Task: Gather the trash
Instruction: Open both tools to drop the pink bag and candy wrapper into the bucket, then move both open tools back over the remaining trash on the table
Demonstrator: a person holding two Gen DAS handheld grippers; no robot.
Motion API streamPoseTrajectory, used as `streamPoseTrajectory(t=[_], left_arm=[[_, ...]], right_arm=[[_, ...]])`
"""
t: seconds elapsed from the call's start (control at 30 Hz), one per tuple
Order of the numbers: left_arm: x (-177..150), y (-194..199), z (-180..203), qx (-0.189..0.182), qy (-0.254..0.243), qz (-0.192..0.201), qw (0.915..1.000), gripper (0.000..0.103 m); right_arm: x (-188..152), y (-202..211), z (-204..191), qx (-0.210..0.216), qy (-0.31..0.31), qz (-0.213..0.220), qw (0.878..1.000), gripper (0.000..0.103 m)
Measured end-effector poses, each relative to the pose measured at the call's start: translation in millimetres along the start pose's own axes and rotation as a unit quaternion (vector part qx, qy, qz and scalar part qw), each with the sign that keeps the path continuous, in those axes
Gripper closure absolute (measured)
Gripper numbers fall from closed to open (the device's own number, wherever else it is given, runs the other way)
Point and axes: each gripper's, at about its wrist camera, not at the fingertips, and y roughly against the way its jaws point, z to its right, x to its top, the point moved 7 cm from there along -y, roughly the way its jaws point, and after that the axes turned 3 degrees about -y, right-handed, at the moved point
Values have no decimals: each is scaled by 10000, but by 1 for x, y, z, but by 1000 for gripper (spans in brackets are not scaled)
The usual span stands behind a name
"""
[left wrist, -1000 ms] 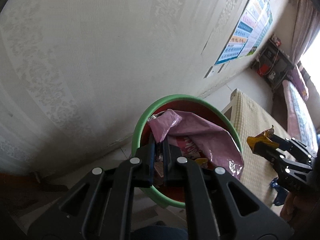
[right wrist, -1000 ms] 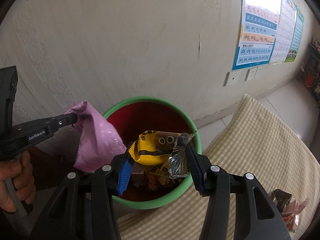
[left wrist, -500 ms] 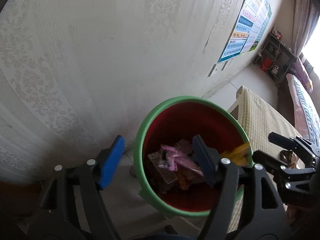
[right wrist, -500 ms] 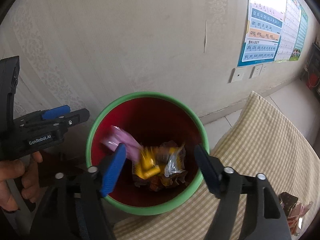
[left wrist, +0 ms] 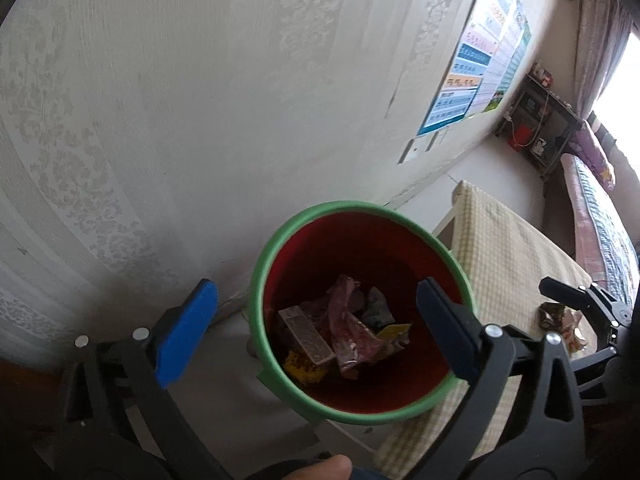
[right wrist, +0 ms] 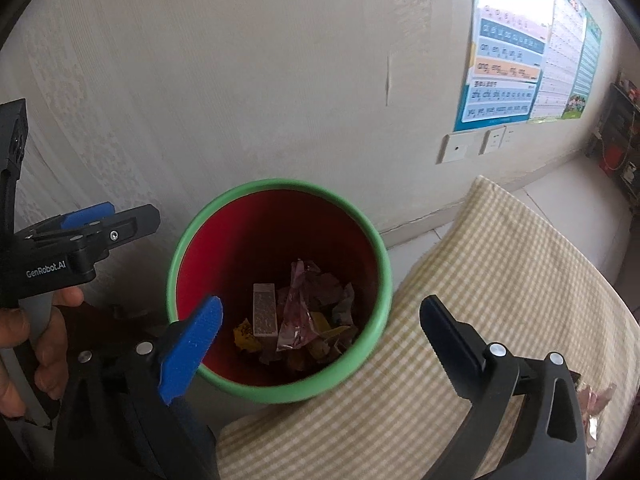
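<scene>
A red bin with a green rim (left wrist: pixel 256 300) (right wrist: pixel 176 264) stands against the wall, beside the table. My left gripper (left wrist: pixel 316 292) hangs over it. Its jaws are opening and stand wide, with nothing between them. My right gripper (right wrist: pixel 322 306) is also above the bin. Its jaws are opening wide too, with nothing held. In the bin lie a pink wrapper (left wrist: pixel 348 328) (right wrist: pixel 296 316), a yellow wrapper (left wrist: pixel 394 332) and a small beige box (right wrist: pixel 265 314) among other scraps. More wrappers (left wrist: pixel 560 320) (right wrist: pixel 596 400) lie on the tablecloth to the right.
A table under a yellow checked cloth (right wrist: pixel 500 280) adjoins the bin on the right. The patterned wall carries posters (right wrist: pixel 508 76) and sockets (right wrist: pixel 456 148). A dark shelf (left wrist: pixel 536 132) and a bed (left wrist: pixel 600 216) stand farther off. A hand (right wrist: pixel 40 340) holds the left gripper's handle.
The left gripper let go of the pink bag and the right let go of the yellow wrapper. Both pieces fell into the bin, and both pairs of jaws spread wide.
</scene>
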Motion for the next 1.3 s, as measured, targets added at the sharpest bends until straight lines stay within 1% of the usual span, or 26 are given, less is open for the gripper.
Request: streamPoseTrajectory(t=[0.33, 0.7, 1.1, 1.3], left_arm=[[-6, 24, 50, -248, -273, 81, 9993, 6], [-26, 37, 110, -589, -560, 1, 9967, 6], [-42, 37, 193, -1072, -1021, -130, 9889, 6], [-50, 36, 227, -1275, -1172, -208, 9847, 6]], right_arm=[[-19, 47, 30, -169, -223, 204, 9994, 7], [-48, 99, 84, -505, -562, 428, 9962, 7], [-92, 143, 157, -945, -1096, 514, 9881, 7], [-106, 158, 189, -1143, -1308, 540, 9833, 7]])
